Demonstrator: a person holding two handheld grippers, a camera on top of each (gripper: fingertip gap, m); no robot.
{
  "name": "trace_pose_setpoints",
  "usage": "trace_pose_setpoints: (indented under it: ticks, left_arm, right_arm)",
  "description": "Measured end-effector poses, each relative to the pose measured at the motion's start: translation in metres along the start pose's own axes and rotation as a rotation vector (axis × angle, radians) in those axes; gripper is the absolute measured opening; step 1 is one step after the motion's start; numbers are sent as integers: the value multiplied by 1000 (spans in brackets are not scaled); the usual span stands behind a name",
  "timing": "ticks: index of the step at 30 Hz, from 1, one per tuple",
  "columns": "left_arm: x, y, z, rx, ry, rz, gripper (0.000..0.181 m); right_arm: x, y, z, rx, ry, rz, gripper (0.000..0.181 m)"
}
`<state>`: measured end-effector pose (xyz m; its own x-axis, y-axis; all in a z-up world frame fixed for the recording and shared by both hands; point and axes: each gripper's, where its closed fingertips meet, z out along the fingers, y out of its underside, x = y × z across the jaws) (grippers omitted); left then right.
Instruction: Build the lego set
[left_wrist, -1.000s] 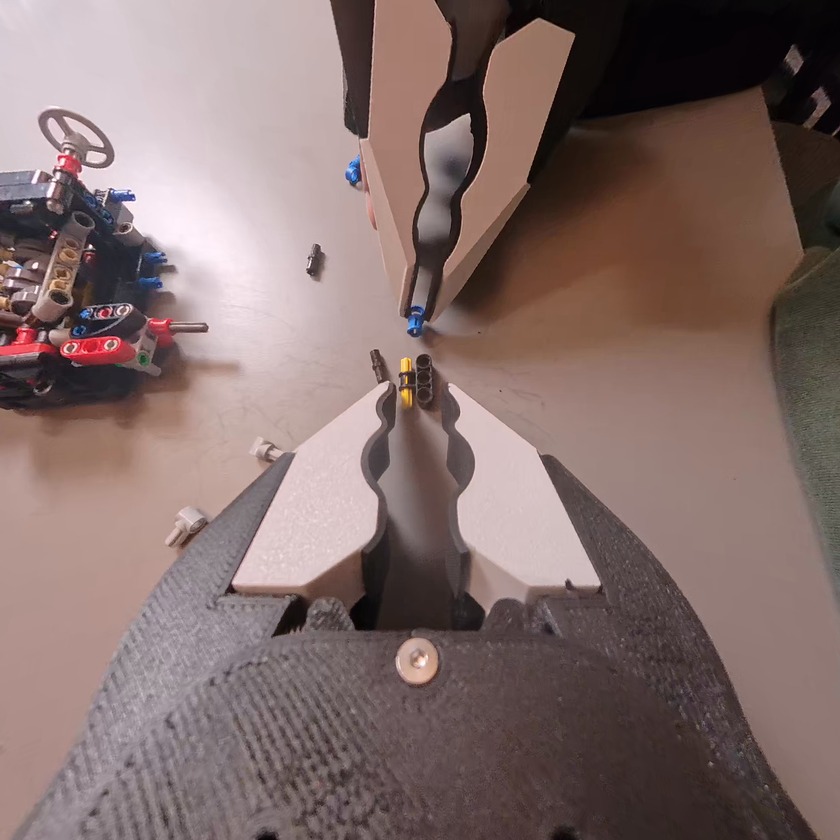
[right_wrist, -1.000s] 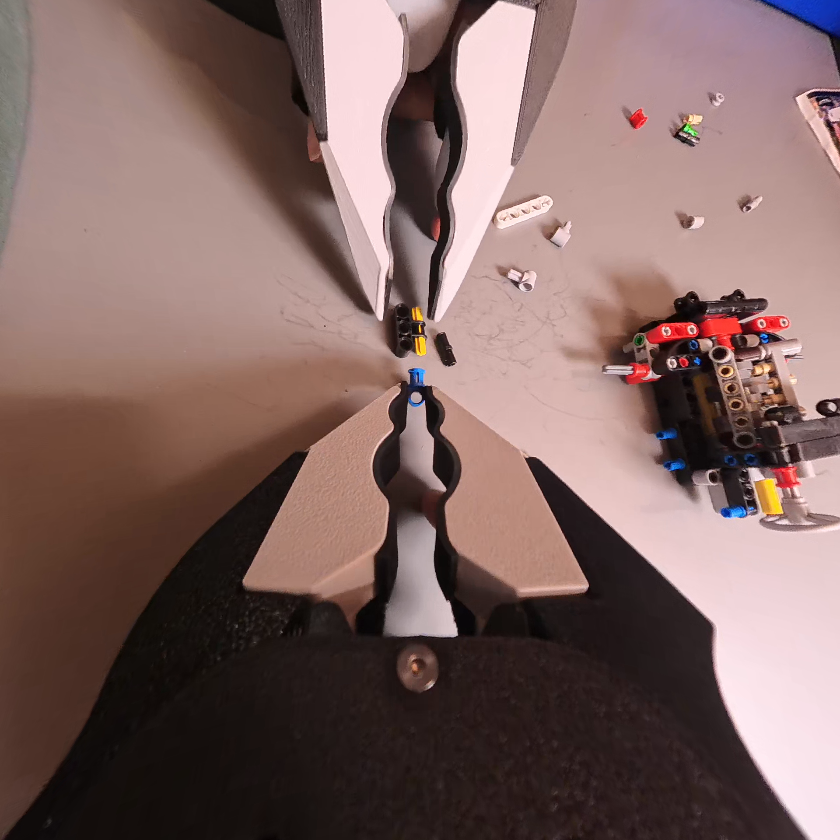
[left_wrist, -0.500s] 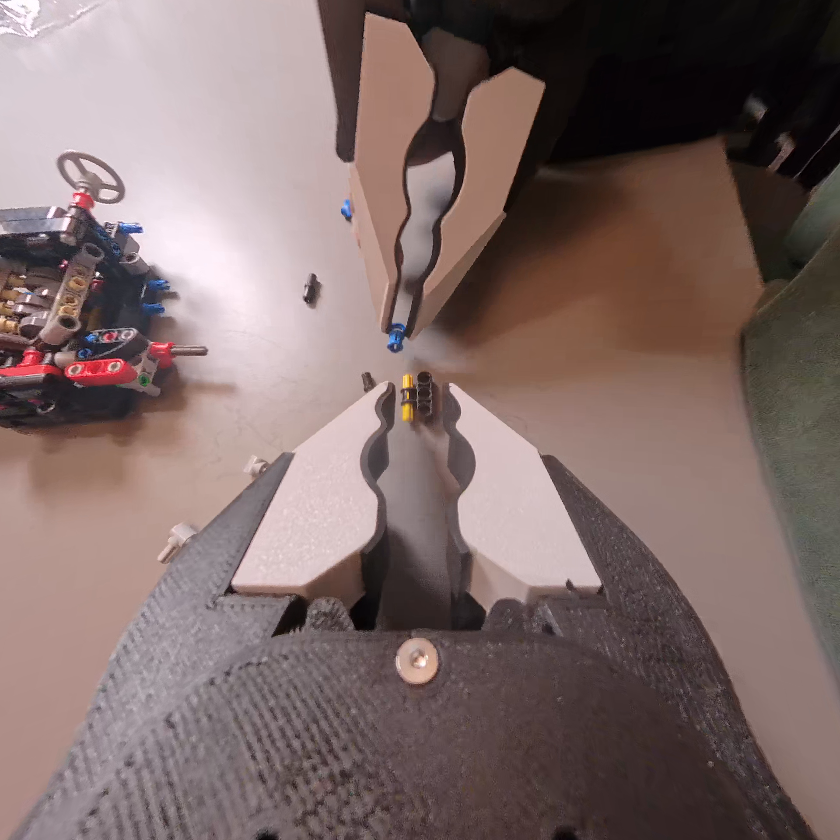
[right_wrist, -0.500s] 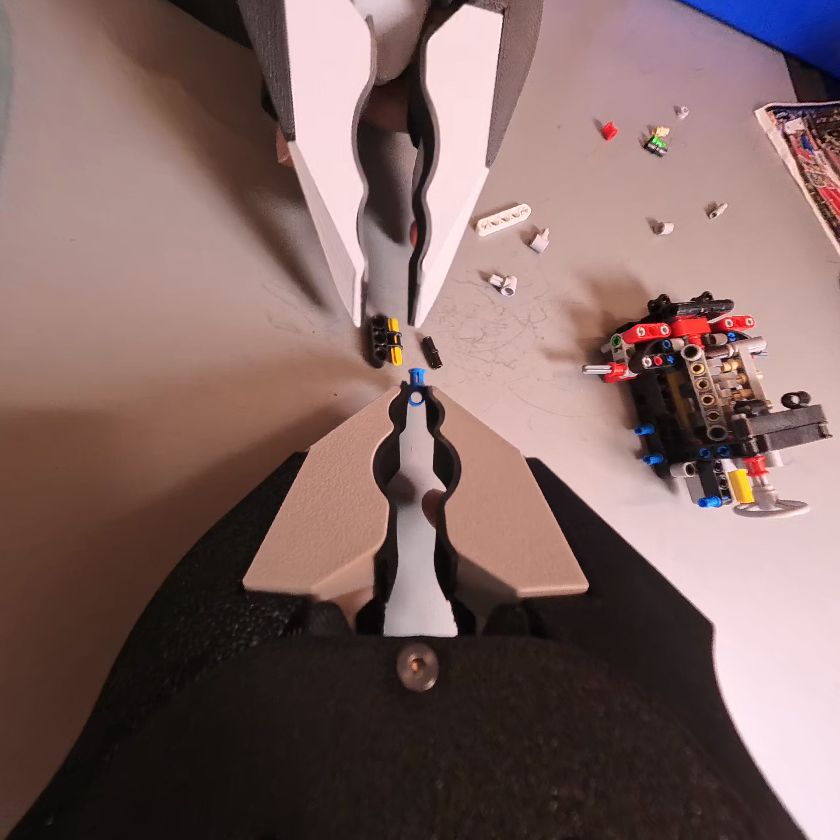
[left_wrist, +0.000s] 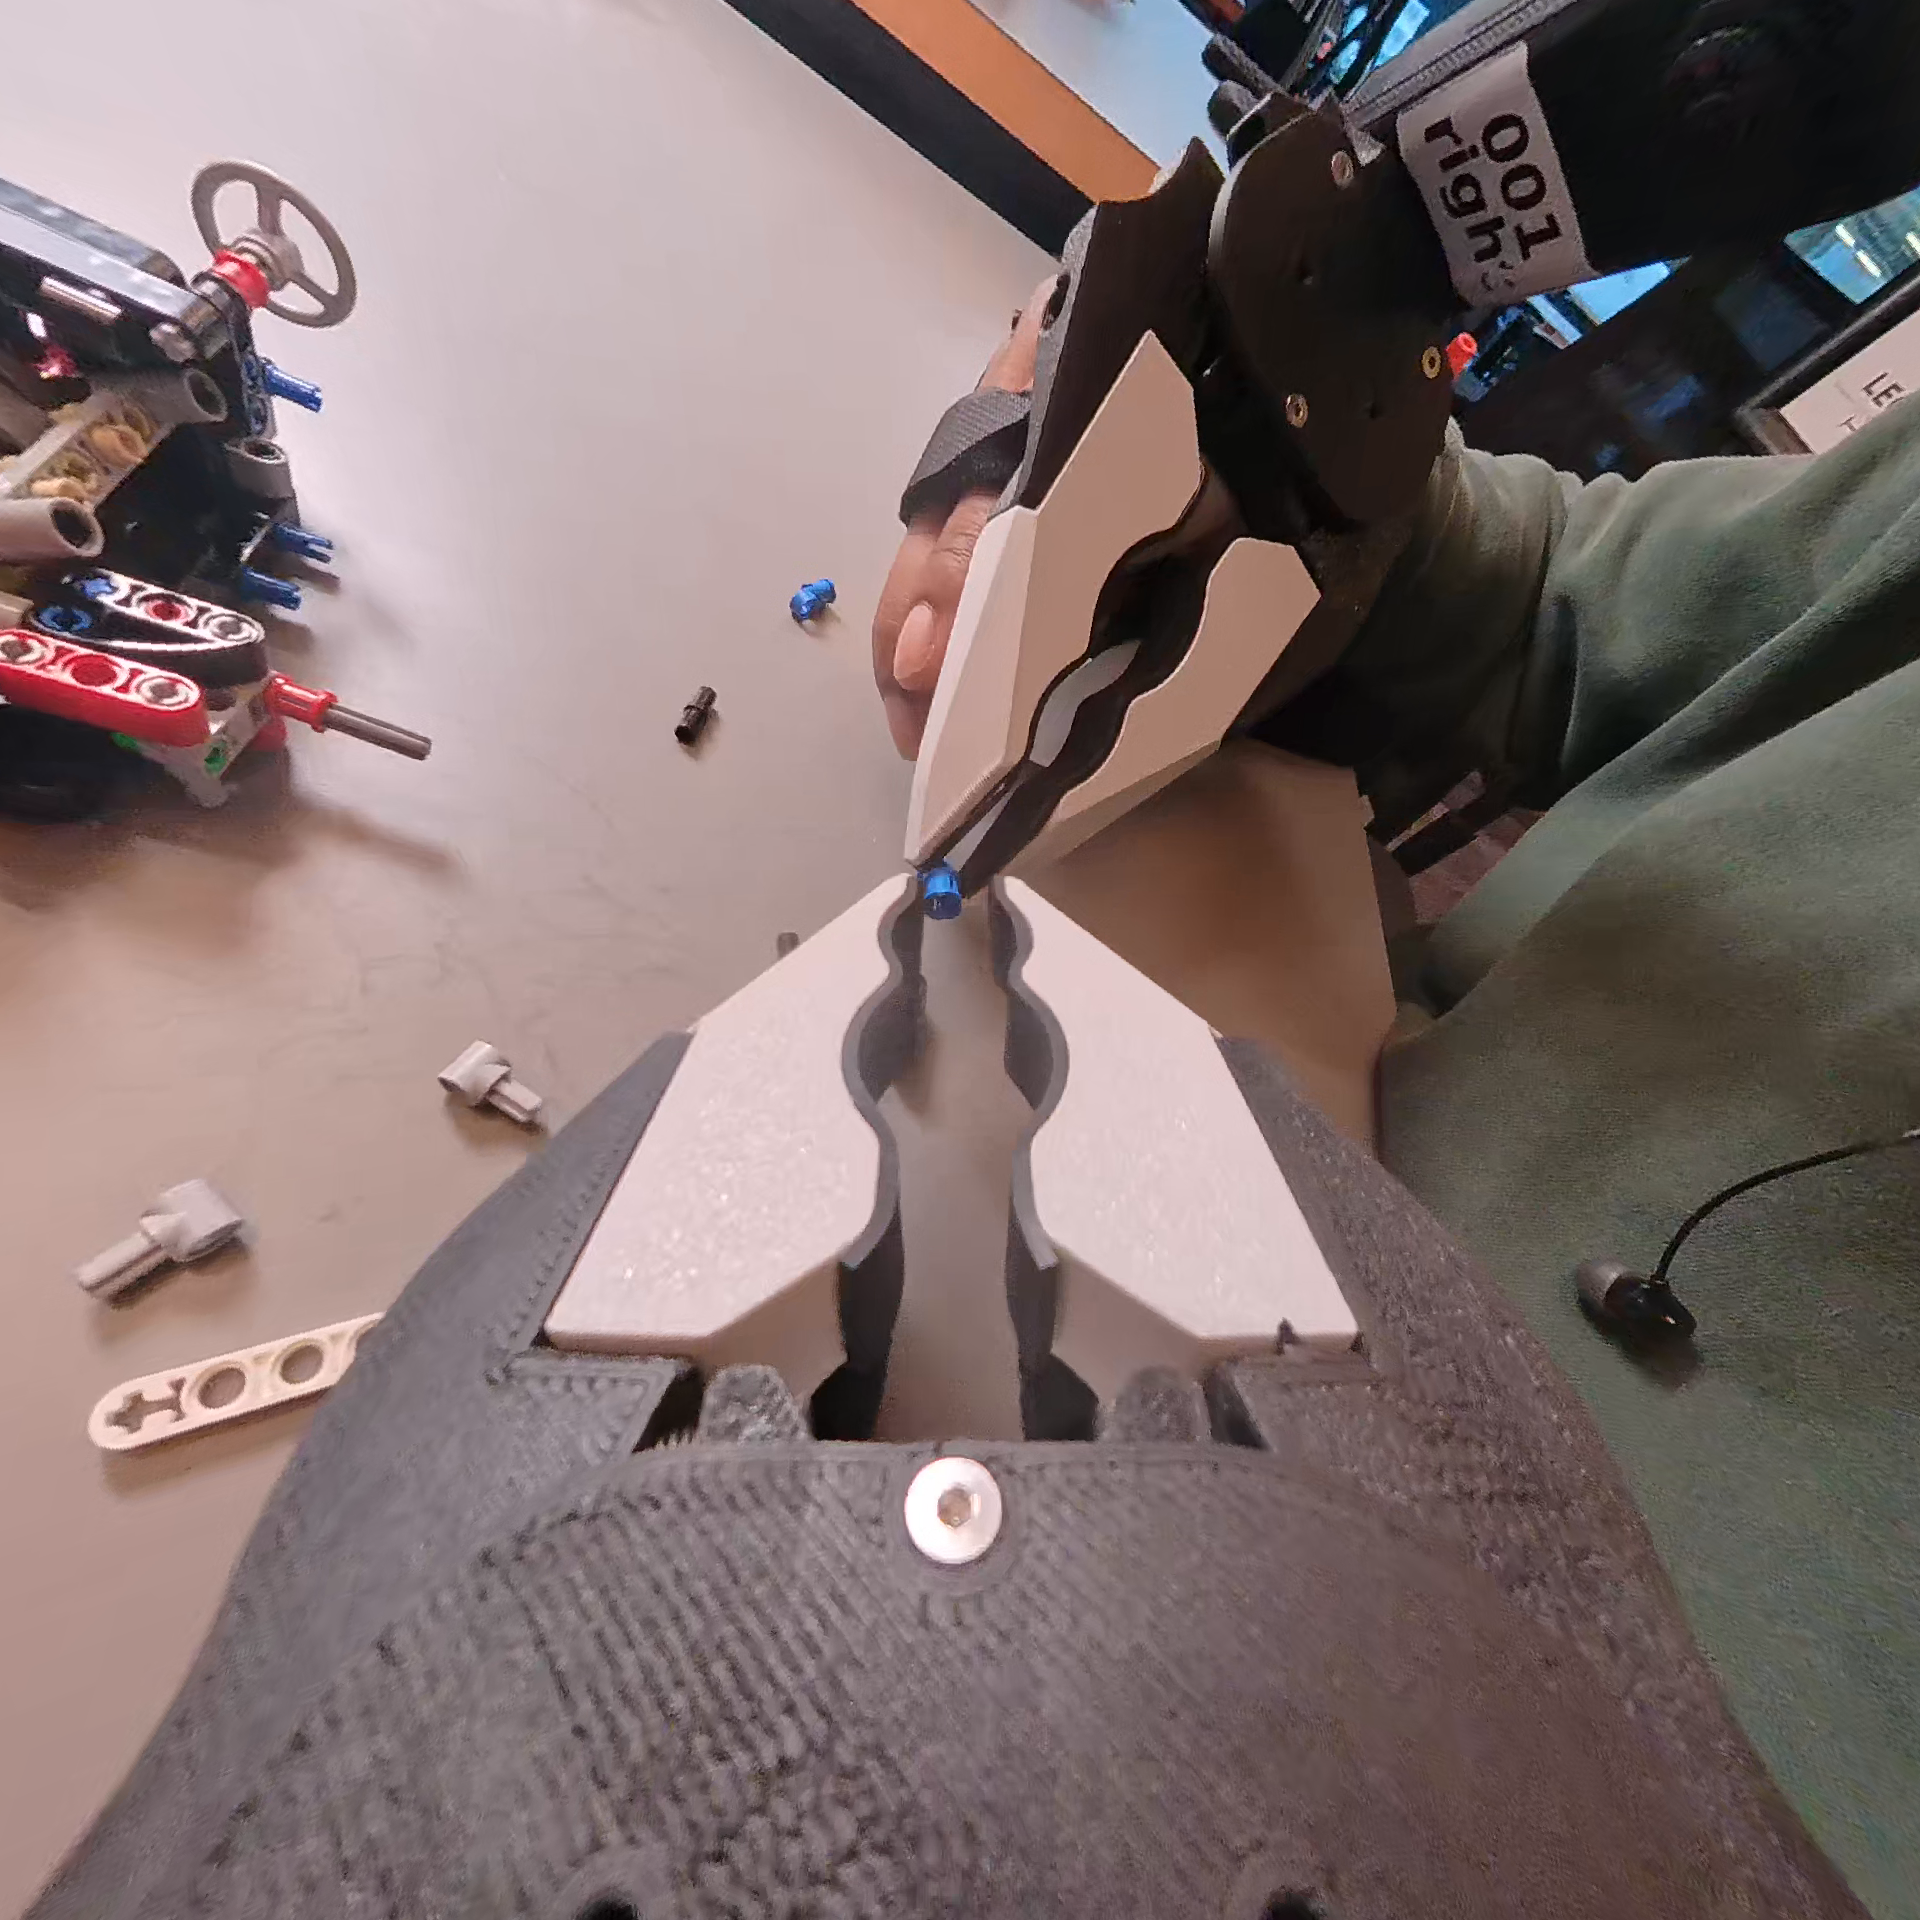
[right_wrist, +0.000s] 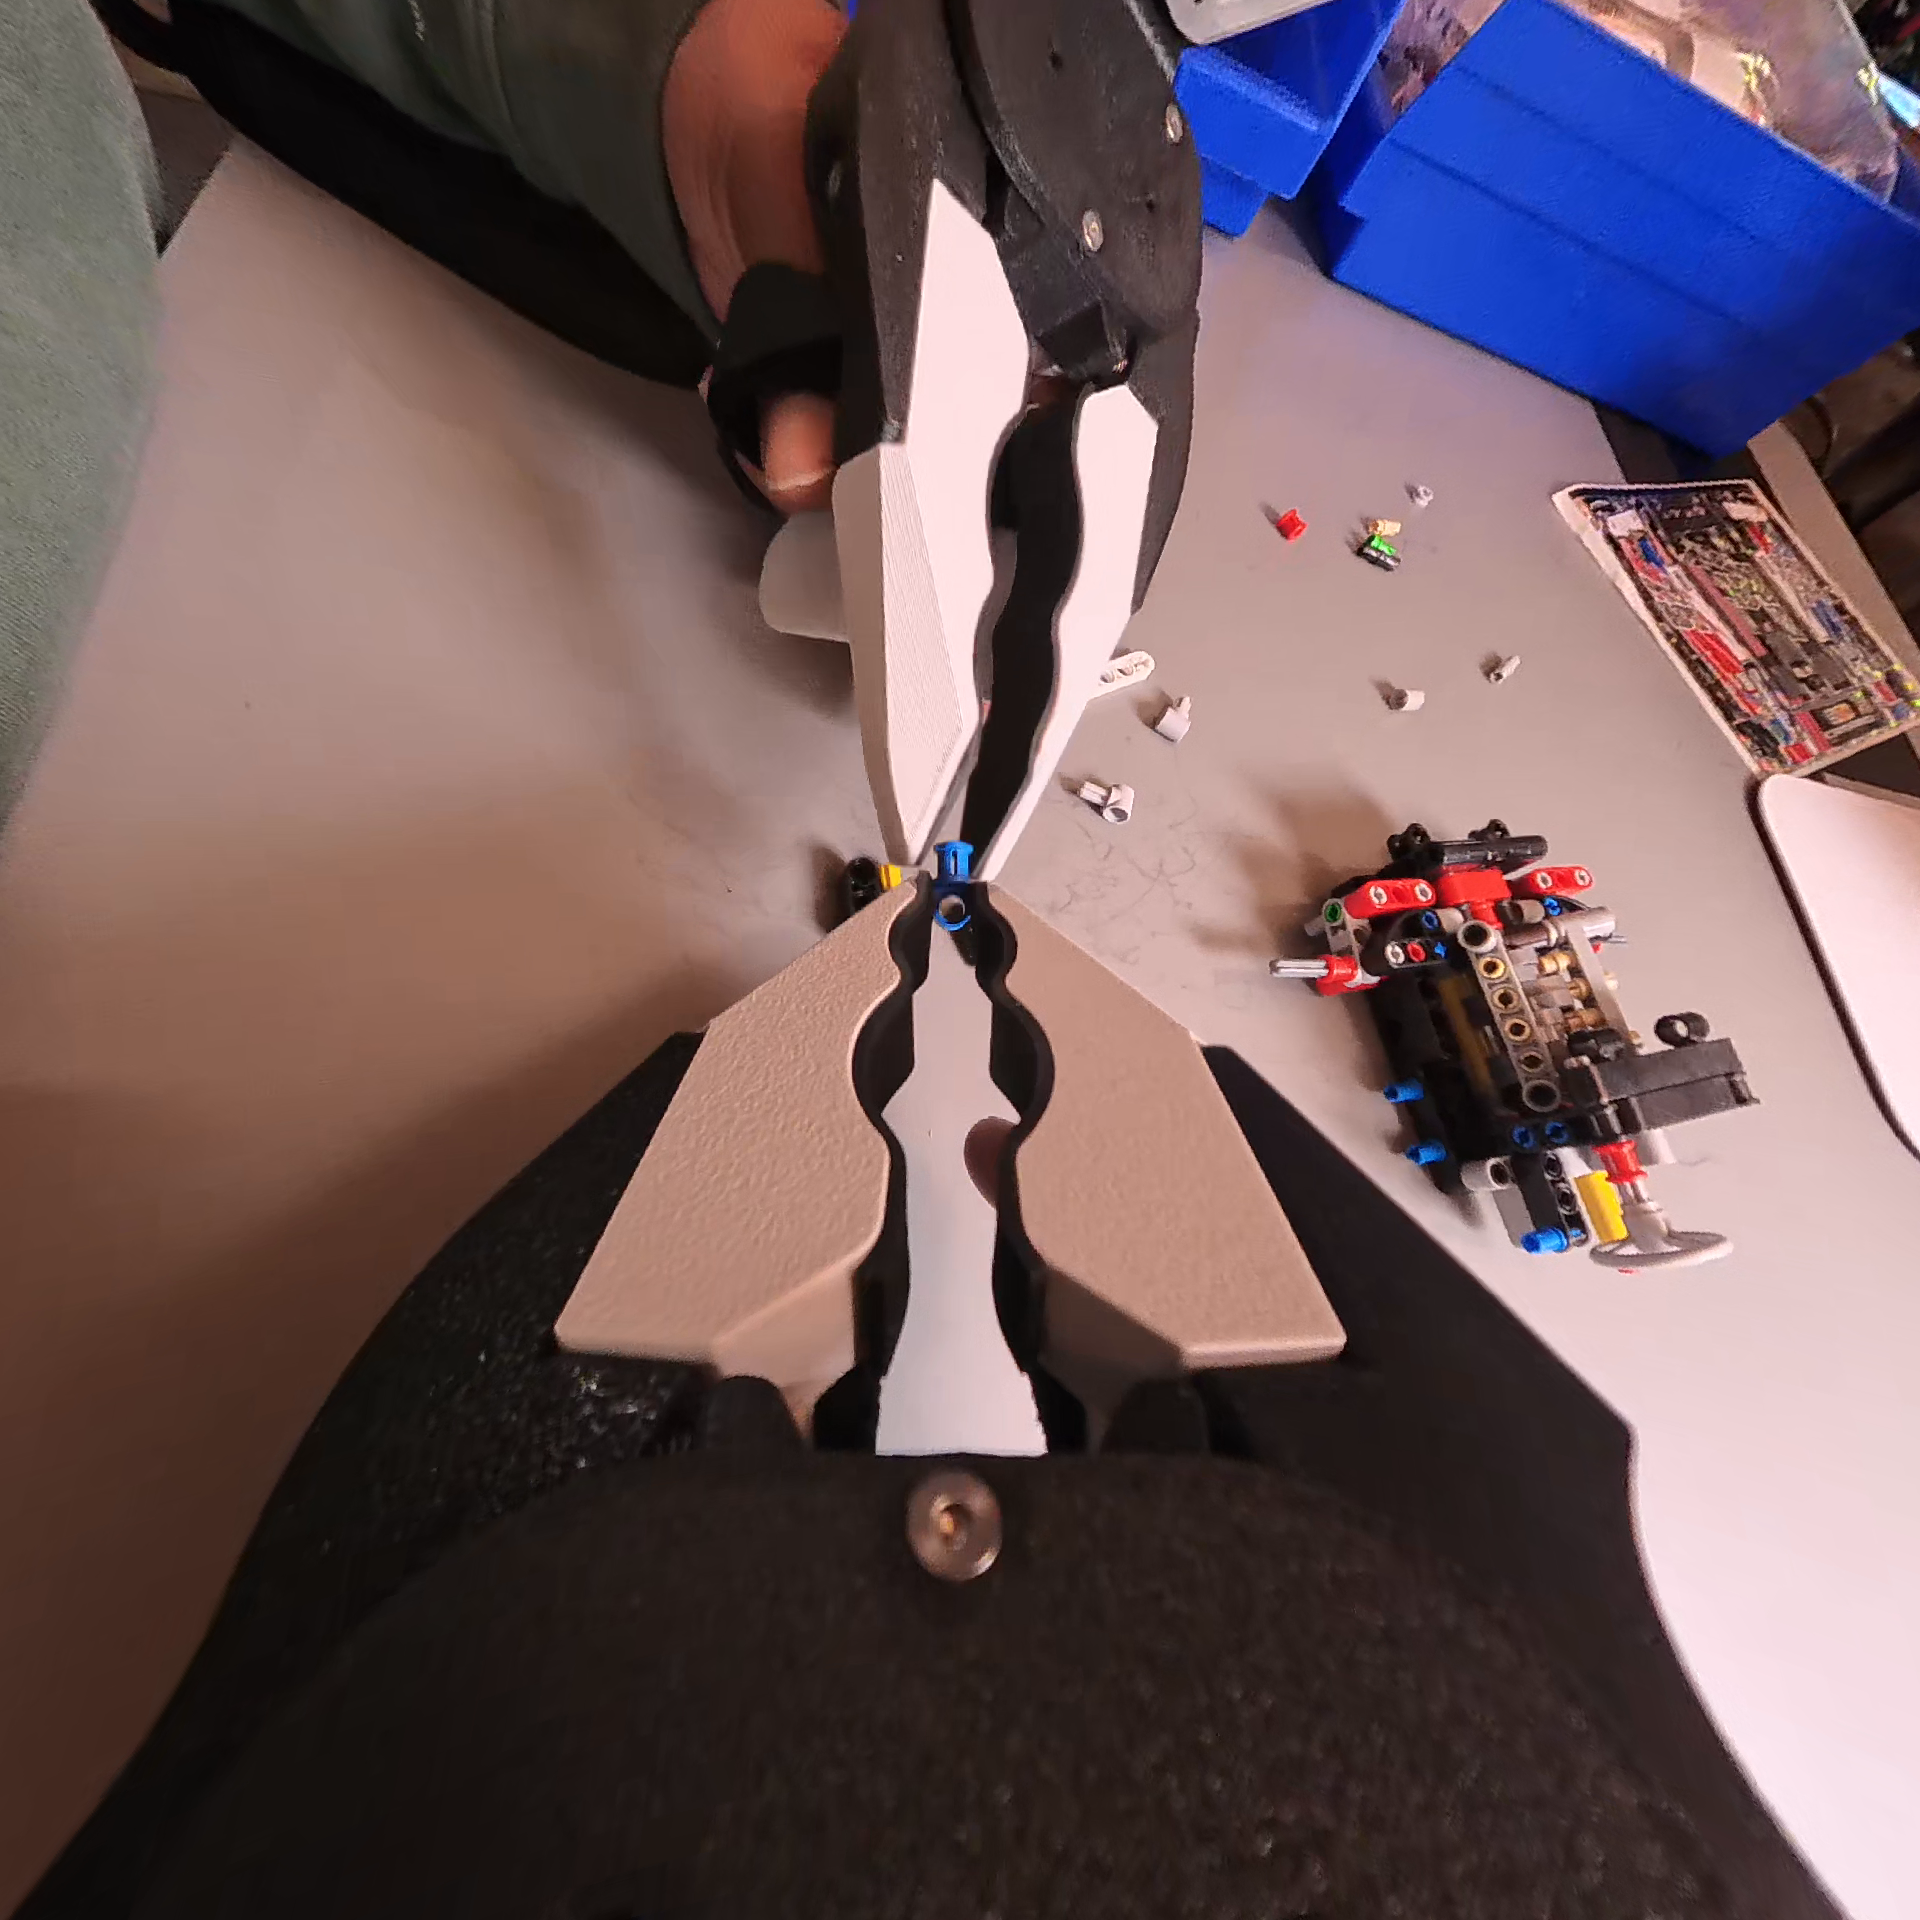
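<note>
I've got the small blue plastic connector pin pinched at the very tips of my right gripper, jaws drawn in tight on it. Its long axis runs toward twelve o'clock in the right wrist view, free end poking out ahead of my fingertips. In the left wrist view that same pin shows end-on, angled toward seven o'clock.

My left gripper meets it tip to tip, jaws standing a narrow gap apart with nothing gripped that I can see; the pin sits right at that gap. From the right wrist view the left gripper comes down steeply from twelve o'clock, a hand wrapped round its black body. My right gripper, seen from the left side, slants in from two o'clock, green sleeve behind it.

At nine o'clock beside the tips a small black-and-yellow lego piece lies on the grey tabletop, half hidden.

Further out at three o'clock sits the part-built black, red and grey lego vehicle. Loose grey connectors lie toward one o'clock, and blue plastic bins fill the far corner.
</note>
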<state>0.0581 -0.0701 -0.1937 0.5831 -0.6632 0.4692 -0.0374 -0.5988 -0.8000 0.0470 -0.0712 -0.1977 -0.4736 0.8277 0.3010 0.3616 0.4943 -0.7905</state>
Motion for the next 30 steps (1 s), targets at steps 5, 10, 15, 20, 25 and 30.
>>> trace_pose_setpoints:
  ticks: [5,10,15,20,25,30]
  left_arm:
    - [-4,3,1,-26,-37,43,9]
    - [-6,7,-1,-56,-61,86,13]
    - [-2,7,2,-52,-45,88,14]
    - [-2,12,3,-92,-75,186,21]
    - [-15,29,0,-221,-197,443,33]
    - [-24,31,-3,-249,-241,486,30]
  right_arm:
    - [0,4,0,-13,-6,1,6]
    - [2,5,-2,-13,-2,13,5]
    - [-1,3,0,-9,-11,8,6]
    - [2,11,0,-39,-6,21,6]
    - [8,23,-1,-83,8,38,6]
    - [8,23,-2,-84,11,38,6]
